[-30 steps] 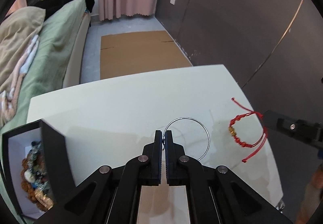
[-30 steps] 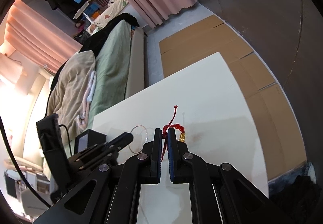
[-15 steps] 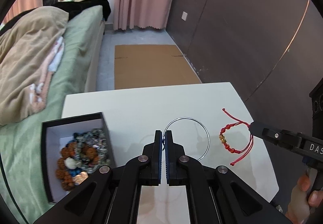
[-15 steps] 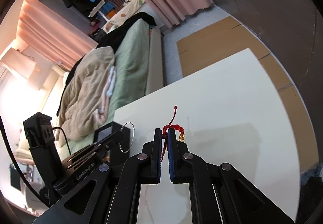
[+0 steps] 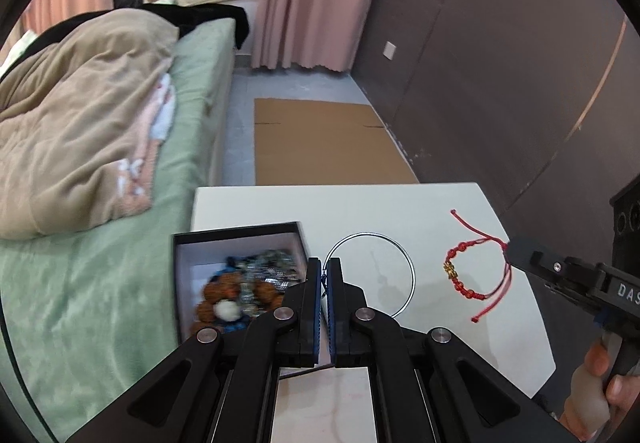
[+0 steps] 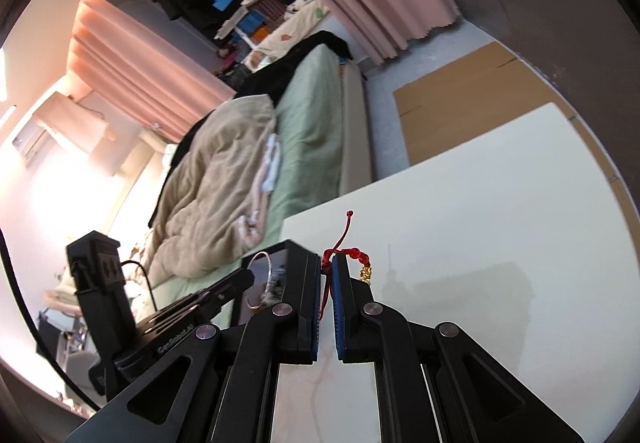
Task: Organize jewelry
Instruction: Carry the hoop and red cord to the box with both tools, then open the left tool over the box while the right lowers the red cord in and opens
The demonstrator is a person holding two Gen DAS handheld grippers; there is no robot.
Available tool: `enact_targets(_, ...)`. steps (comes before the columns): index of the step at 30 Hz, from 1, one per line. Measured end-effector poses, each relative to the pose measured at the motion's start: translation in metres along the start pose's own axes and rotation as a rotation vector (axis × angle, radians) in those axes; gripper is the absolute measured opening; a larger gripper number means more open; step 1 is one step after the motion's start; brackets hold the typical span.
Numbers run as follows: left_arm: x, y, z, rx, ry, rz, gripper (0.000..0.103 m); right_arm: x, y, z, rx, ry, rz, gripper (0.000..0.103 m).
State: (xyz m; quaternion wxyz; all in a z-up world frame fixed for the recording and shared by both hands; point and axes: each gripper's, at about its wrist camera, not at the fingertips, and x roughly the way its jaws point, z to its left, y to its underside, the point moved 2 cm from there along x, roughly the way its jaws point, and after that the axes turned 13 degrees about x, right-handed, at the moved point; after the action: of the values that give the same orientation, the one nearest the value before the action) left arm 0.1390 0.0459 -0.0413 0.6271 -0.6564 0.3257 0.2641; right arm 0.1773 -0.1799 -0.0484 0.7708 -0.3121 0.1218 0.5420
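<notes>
**Carry both pieces over the box before letting go**

The left hand-held gripper (image 5: 324, 273) pinches the thin silver wire bangle (image 5: 370, 275); the right hand-held gripper (image 6: 328, 275) pinches the red cord bracelet with gold beads (image 5: 466, 273). Both hang above the white tabletop (image 5: 400, 207), beside the open black jewelry box (image 5: 240, 277). Centre each over the opening, lower, then release.

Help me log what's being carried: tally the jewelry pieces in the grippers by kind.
Silver hoop, in the left gripper: 1
Red cord bracelet, in the right gripper: 1
Total: 2
</notes>
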Motion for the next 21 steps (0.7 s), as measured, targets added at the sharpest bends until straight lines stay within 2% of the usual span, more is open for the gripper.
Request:
enact_targets(7, -0.005, 0.005, 0.033, -0.057, -0.013, 0.006, 0.002, 0.015, 0.012, 0.019, -0.029, -0.041, 0.019, 0.007)
enact_targets(14, -0.004, 0.009, 0.055, -0.098, -0.024, 0.011, 0.002, 0.032, 0.019, 0.028, -0.045, -0.05, 0.045, 0.007)
enact_targets(21, 0.005, 0.01, 0.068, -0.143, -0.028, 0.039, 0.003, 0.04, 0.026, 0.04, -0.048, -0.095, 0.056, 0.007)
